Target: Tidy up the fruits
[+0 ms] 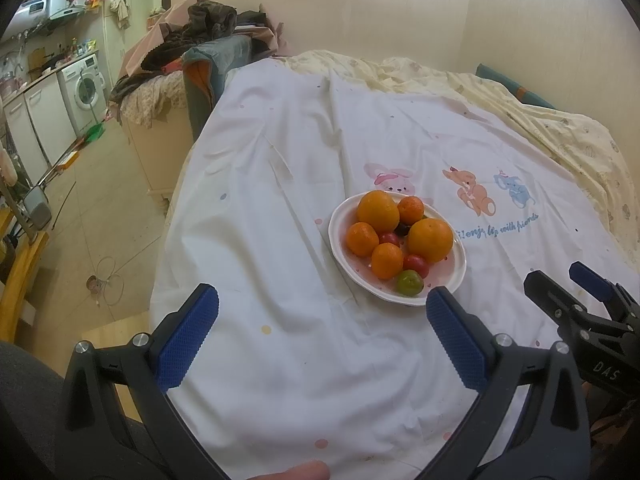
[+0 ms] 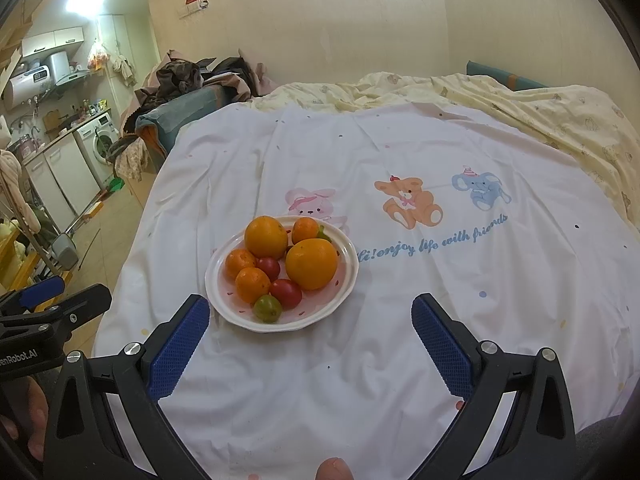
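Observation:
A white plate [image 1: 340, 216] sits on a white printed sheet [image 1: 280, 200]; it also shows in the right wrist view [image 2: 348, 276]. It holds two big oranges [image 1: 431, 240] [image 2: 311, 264], three small mandarins [image 1: 362, 239] [image 2: 252, 285], red cherry tomatoes [image 1: 416, 265] [image 2: 286, 293] and a green one [image 1: 409, 282] [image 2: 267, 308]. My left gripper [image 1: 322, 302] is open and empty, just short of the plate's near left. My right gripper [image 2: 310, 316] is open and empty, its left finger by the plate's near rim. Each gripper shows at the edge of the other's view.
The sheet covers a bed, with a yellow quilt [image 2: 520, 108] at the far right. A pile of clothes [image 1: 208, 28] lies beyond the bed's far left corner. The floor [image 1: 104, 216] drops off to the left, with a washing machine [image 1: 85, 88] and cabinets.

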